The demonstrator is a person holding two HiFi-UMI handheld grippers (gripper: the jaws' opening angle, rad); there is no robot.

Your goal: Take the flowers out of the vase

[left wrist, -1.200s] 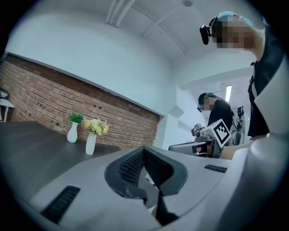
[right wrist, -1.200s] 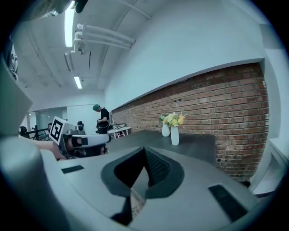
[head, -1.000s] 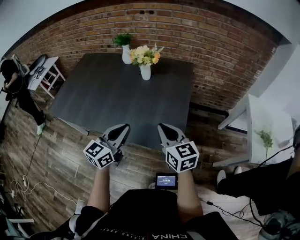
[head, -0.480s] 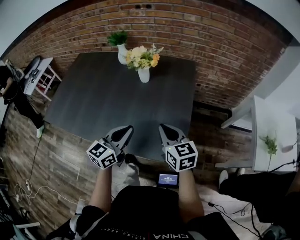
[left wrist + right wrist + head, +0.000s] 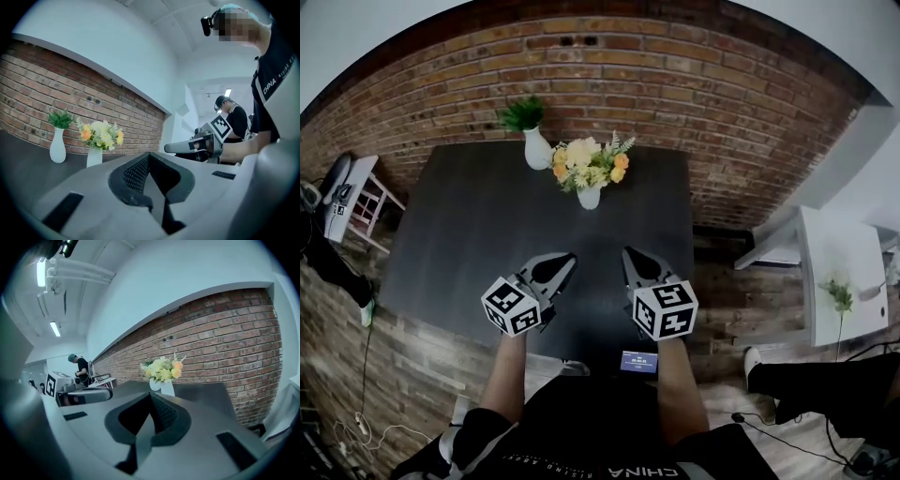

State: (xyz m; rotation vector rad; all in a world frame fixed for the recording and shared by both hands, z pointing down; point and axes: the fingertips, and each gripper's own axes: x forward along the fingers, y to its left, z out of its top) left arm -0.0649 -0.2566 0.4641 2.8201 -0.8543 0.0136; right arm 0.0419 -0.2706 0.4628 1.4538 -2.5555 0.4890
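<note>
A bunch of yellow, white and orange flowers point(image 5: 589, 163) stands in a small white vase point(image 5: 589, 197) near the far edge of the dark table point(image 5: 478, 234); the flowers point(image 5: 100, 134) and the vase point(image 5: 94, 157) show in the left gripper view, and the flowers point(image 5: 162, 368) in the right gripper view. My left gripper point(image 5: 565, 262) and right gripper point(image 5: 628, 255) hover side by side over the table's near part, both shut and empty, well short of the vase. Each points toward the brick wall.
A second white vase point(image 5: 536, 150) with a green plant point(image 5: 522, 113) stands behind and left of the flowers. A brick wall point(image 5: 703, 103) backs the table. A white side table point(image 5: 848, 281) with a sprig is at right, a small stand point(image 5: 352, 192) at left. Another person point(image 5: 232, 119) stands beyond.
Both grippers have moved forward from over the wooden floor to over the table's near part. The table and flowers now lie closer in the head view. The jaws stayed shut.
</note>
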